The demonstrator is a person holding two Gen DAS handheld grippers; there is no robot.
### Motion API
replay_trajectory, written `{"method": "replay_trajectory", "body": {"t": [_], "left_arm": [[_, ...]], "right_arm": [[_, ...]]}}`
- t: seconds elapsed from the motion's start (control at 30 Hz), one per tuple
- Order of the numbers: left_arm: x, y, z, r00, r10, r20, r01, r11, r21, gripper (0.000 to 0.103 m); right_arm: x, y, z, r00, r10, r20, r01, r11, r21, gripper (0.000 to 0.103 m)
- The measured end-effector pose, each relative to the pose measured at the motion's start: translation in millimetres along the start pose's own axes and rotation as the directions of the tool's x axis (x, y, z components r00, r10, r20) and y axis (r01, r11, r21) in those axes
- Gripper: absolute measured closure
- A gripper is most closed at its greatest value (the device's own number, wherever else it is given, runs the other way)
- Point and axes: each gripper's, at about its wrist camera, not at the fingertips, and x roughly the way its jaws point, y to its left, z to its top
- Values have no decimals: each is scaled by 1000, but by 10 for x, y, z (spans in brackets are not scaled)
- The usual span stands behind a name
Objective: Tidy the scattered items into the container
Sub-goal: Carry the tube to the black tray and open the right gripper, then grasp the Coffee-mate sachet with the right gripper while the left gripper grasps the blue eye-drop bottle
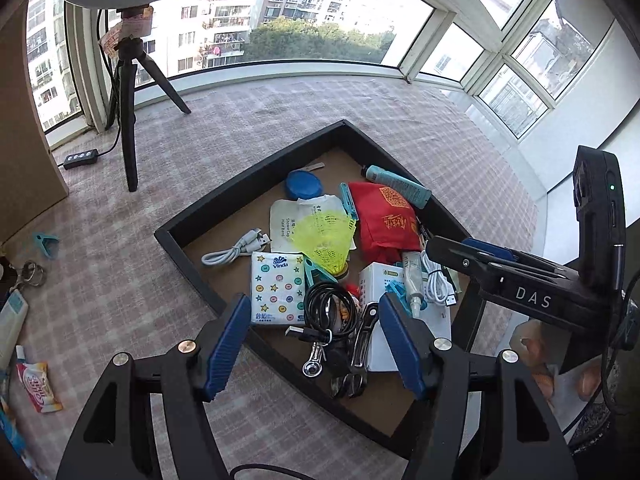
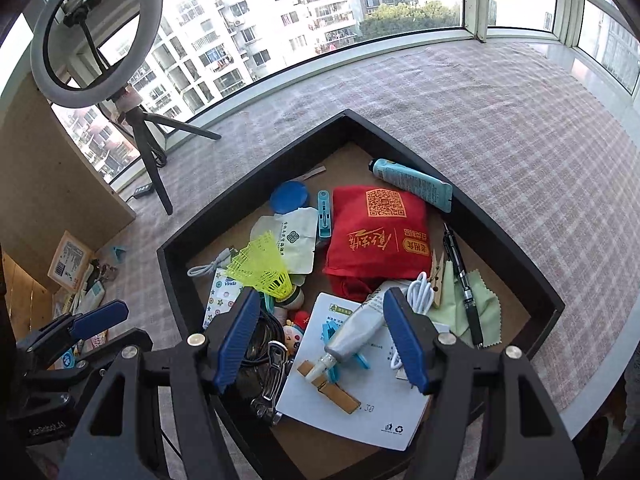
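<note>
just below both tools [image 1: 316,344], tray [image 1: 256,168]

Black-walled tray [image 2: 224,216] on pink plaid cloth [image 2: 500,120]; inside the tray, red bag [image 2: 376,232] with gold print, yellow shuttlecock [image 2: 262,270], teal tube [image 2: 412,184], star-patterned tissue pack [image 1: 276,288].

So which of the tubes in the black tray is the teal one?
The teal tube lying along the tray's far right wall, behind the red bag. The other tube is silver-grey, resting on the white booklet.
</note>
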Motion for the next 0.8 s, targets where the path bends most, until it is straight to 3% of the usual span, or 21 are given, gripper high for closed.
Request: {"method": "replay_trajectory", "body": {"t": [0.27,0.47,0.57,0.63,0.8], "left_arm": [[-291,806,-249,994,106,35,-100,985,-140,40],[-576,1619,-588,976,214,40,-194,937,-290,40],[-696,2069,-762,964,265,14,-242,899,-365,40],[-762,2365,-872,960,281,-10,-260,872,-416,42],[-822,2959,-1015,955,286,-80,-286,813,-508,48]], "right_arm": [[206,662,-42,997,66,-44,-72,986,-152,40],[384,1426,-173,985,142,-99,-167,927,-337,40],[466,1855,-271,970,196,-140,-239,862,-448,40],[516,2154,-371,958,228,-176,-287,796,-533,40],[637,2864,-701,918,289,-271,-393,574,-719,39]]}}
